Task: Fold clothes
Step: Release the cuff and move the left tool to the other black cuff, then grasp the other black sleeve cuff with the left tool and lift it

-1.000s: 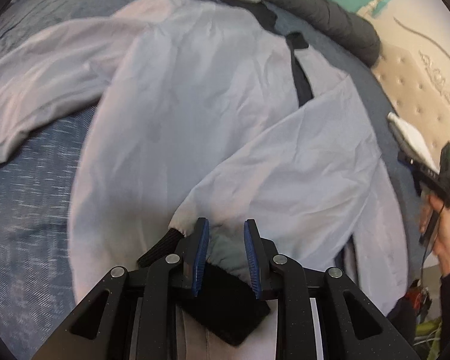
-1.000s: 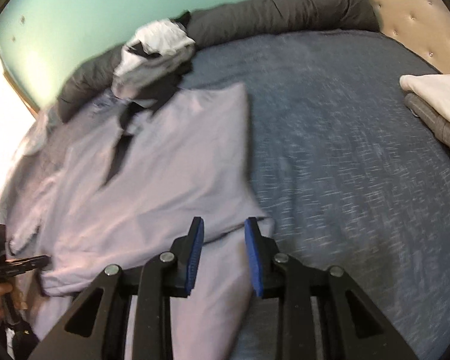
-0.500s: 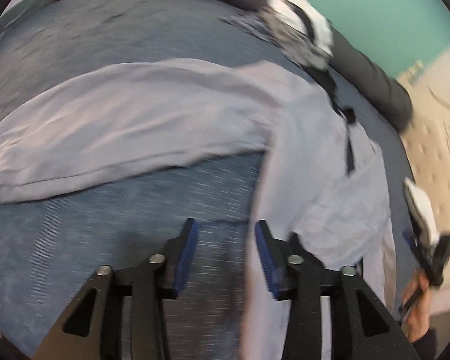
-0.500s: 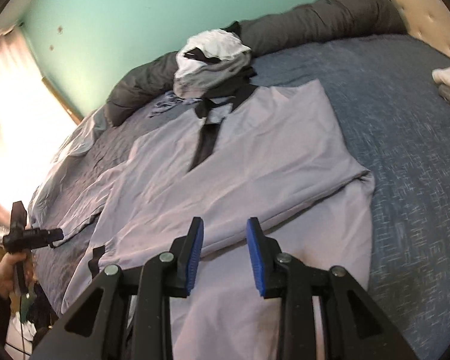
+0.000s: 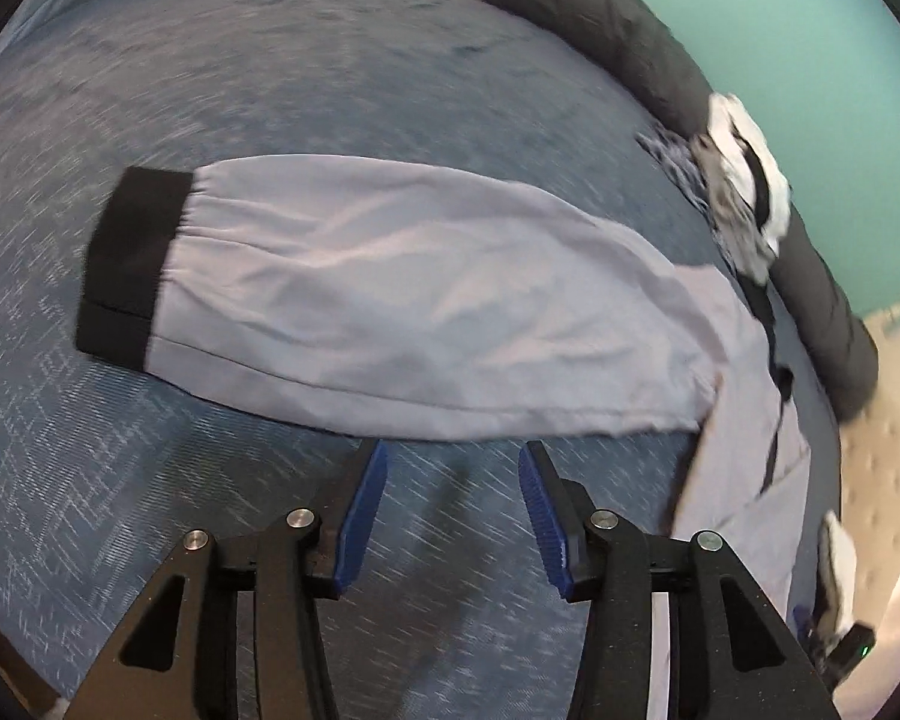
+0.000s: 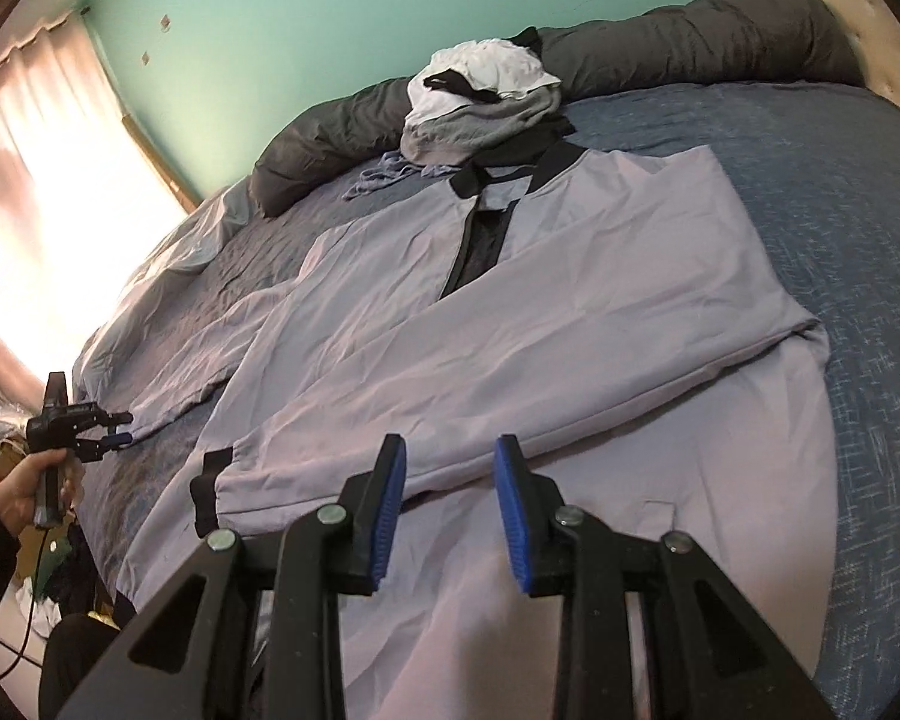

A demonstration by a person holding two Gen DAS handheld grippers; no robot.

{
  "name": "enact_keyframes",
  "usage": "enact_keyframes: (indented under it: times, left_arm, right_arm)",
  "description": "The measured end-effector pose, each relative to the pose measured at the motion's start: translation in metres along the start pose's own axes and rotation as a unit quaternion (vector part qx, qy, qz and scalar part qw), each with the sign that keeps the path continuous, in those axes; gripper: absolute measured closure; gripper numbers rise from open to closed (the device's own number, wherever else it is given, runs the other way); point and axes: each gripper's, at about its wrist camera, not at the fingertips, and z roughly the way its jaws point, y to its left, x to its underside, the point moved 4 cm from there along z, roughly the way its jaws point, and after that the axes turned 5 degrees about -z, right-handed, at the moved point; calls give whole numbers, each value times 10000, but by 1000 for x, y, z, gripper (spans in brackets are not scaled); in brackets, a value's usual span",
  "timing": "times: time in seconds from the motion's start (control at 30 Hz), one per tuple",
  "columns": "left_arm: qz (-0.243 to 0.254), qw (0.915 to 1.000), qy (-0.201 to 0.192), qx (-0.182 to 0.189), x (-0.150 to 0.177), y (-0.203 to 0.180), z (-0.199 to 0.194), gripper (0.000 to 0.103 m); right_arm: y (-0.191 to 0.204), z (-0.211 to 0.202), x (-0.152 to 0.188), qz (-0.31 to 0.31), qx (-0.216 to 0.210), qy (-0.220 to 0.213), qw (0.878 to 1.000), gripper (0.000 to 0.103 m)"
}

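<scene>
Left tongs [image 5: 450, 516] spread, empty, hovering over bare bed [image 5: 120, 480] just short of the outstretched sleeve [image 5: 390, 300]; its black cuff [image 5: 132, 264] lies flat. Right tongs [image 6: 447, 510] likewise spread, holding nothing, above the lilac jacket [image 6: 570, 312], which lies front-up on the bed with the other sleeve [image 6: 450, 396] already crossed over its body. Judgement: sleeve-folding step, one side in. Next move likely calls for pinching the outstretched sleeve near its cuff and carrying it across. Beyond: clothes pile [image 6: 480, 96], dark bolster [image 6: 690, 42].
</scene>
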Motion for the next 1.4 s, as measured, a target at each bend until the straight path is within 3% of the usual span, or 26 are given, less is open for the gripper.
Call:
enact_keyframes:
  times: [0.3, 0.63, 1.17, 1.2, 1.33, 1.4]
  left_arm:
    - [-610, 9980, -142, -42, -10, 34, 8, 45]
    - [-1123, 9919, -591, 81, -19, 54, 7, 44]
    - [-1214, 9863, -1105, -140, -31, 63, -4, 45]
    - [-1215, 9862, -1119, -141, -31, 64, -4, 47]
    - [-1000, 9880, -1165, -150, -37, 56, -7, 76]
    - [-829, 9892, -1202, -107, -41, 48, -11, 85]
  right_arm:
    - [2, 7, 1, -29, -55, 17, 10000, 73]
    - [1, 7, 3, 41, -107, -6, 9999, 73]
    - [1, 10, 5, 69, -150, 21, 9999, 73]
    - [1, 10, 5, 73, -152, 23, 9999, 73]
    - [-1, 10, 5, 92, -161, 27, 9998, 73]
    - [-1, 10, 5, 97, -169, 16, 9998, 73]
